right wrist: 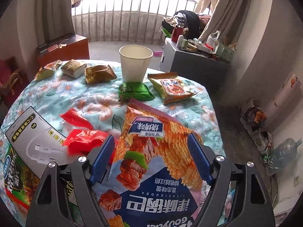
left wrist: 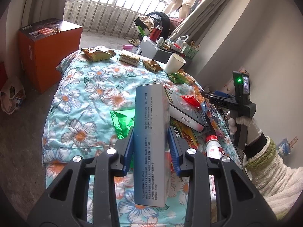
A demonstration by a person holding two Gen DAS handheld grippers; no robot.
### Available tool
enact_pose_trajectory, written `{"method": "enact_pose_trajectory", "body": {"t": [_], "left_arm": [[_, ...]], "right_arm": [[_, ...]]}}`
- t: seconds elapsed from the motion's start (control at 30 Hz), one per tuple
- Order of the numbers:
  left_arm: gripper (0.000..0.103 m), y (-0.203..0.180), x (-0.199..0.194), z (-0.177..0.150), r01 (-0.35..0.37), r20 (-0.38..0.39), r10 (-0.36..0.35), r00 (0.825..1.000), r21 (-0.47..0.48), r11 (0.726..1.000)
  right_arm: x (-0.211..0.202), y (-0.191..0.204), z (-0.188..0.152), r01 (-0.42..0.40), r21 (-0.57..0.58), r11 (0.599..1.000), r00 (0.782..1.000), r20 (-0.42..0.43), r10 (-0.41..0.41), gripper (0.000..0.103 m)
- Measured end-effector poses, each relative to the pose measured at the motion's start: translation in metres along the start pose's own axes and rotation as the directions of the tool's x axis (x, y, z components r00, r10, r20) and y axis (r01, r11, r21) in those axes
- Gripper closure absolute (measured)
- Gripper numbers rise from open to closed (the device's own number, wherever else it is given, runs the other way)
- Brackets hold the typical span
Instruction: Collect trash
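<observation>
My left gripper (left wrist: 150,130) is shut on a tall blue-and-white carton (left wrist: 149,141), held upright above the floral quilt (left wrist: 81,98). My right gripper (right wrist: 151,137) stands wide, and its blue pads press the two sides of a big orange-and-blue snack bag (right wrist: 151,151). Loose trash lies around it: red wrappers (right wrist: 81,138), a green packet (right wrist: 134,91), a yellow snack bag (right wrist: 170,89), gold packets (right wrist: 98,73) and a white paper cup (right wrist: 135,64). In the left wrist view a green wrapper (left wrist: 121,121) and a red-capped bottle (left wrist: 213,147) lie near the carton.
A white cable box (right wrist: 36,141) lies at the left of the snack bag. An orange box (left wrist: 49,51) stands on the floor to the left, and a grey cabinet (right wrist: 191,66) with clutter behind the table. A gloved hand (left wrist: 244,124) shows at the right. A water jug (right wrist: 284,151) lies on the floor.
</observation>
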State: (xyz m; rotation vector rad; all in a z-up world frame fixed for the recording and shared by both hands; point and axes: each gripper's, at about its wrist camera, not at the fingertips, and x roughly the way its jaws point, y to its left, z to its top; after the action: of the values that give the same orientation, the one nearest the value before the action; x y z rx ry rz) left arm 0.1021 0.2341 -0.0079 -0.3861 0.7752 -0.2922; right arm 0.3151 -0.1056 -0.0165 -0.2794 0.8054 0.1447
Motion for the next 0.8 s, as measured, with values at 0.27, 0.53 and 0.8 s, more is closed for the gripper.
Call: {"method": "enact_pose_trajectory", "body": {"t": [0.27,0.53,0.8], "left_arm": [[0.071,0.003,-0.001,0.001,0.007,0.003,-0.007,1.000,-0.006,1.000],[0.071,0.008,0.001,-0.001,0.015,-0.007,-0.015,1.000,-0.021,1.000],[0.071,0.012,0.004,-0.002,0.024,-0.010,-0.024,1.000,-0.033,0.999]], "right_arm": [[-0.028,0.050,-0.002,-0.153,-0.434,0.888,0.983,0.027,0.183,0.044],[-0.006,0.076,-0.008,-0.248,-0.584,0.773,0.967,-0.100,0.234,0.054],[0.015,0.079,0.003,-0.278,-0.568,0.775,0.960,-0.134,0.246,0.071]]}}
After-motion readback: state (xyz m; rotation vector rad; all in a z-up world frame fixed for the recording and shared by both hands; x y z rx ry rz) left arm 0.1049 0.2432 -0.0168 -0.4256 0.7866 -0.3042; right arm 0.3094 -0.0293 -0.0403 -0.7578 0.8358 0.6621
